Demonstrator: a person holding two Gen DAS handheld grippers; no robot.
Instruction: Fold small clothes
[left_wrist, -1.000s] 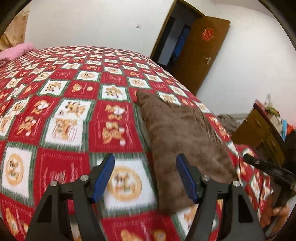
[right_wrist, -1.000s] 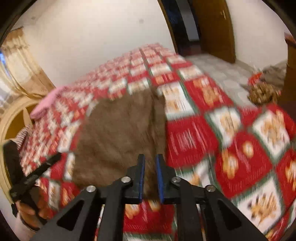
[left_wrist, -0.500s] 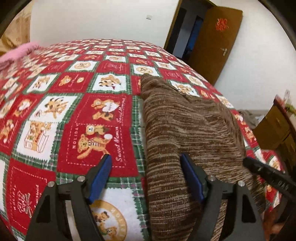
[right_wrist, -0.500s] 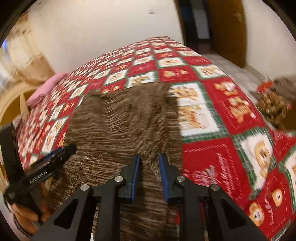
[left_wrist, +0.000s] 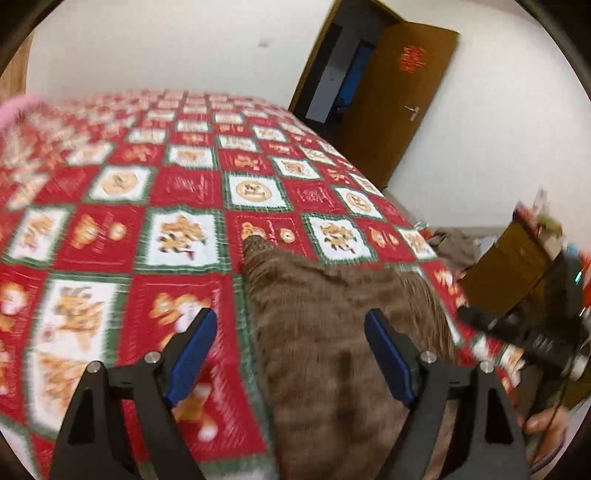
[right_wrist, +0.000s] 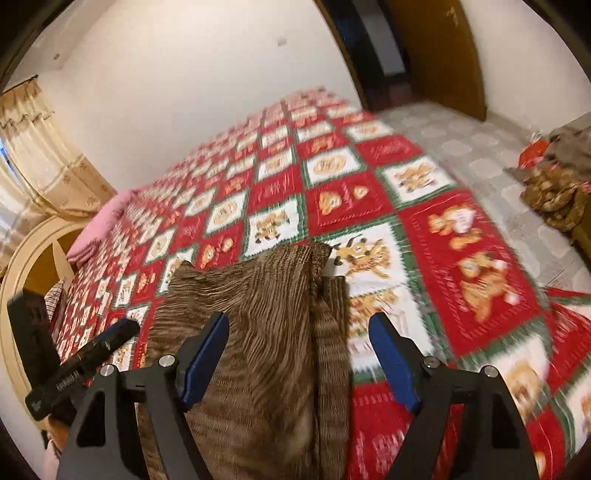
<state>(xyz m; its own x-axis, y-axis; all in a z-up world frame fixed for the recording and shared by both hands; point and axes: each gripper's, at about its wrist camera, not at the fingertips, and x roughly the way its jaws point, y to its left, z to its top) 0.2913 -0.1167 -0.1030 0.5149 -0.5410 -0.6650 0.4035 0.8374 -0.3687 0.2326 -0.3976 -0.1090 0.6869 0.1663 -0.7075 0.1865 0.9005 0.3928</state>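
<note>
Flanking brown garment (right_wrist: 258, 332) on patchwork quilt (right_wrist: 461, 266): pink cloth (right_wrist: 99, 229), wooden door (left_wrist: 399, 96).

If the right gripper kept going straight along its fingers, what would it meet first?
Most likely the brown knitted garment lying on the quilt; the opening right gripper has nothing between its fingers, though depth is unclear.

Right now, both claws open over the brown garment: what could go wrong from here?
1. The brown knit garment lies near the bed's front edge; a tug toward the person could slide it off the patchwork quilt.
2. The right claw, its jaws opening, straddles the folded right edge; closing there may catch only the top layer and undo the fold.
3. The left claw could pinch quilt along with garment.
</note>
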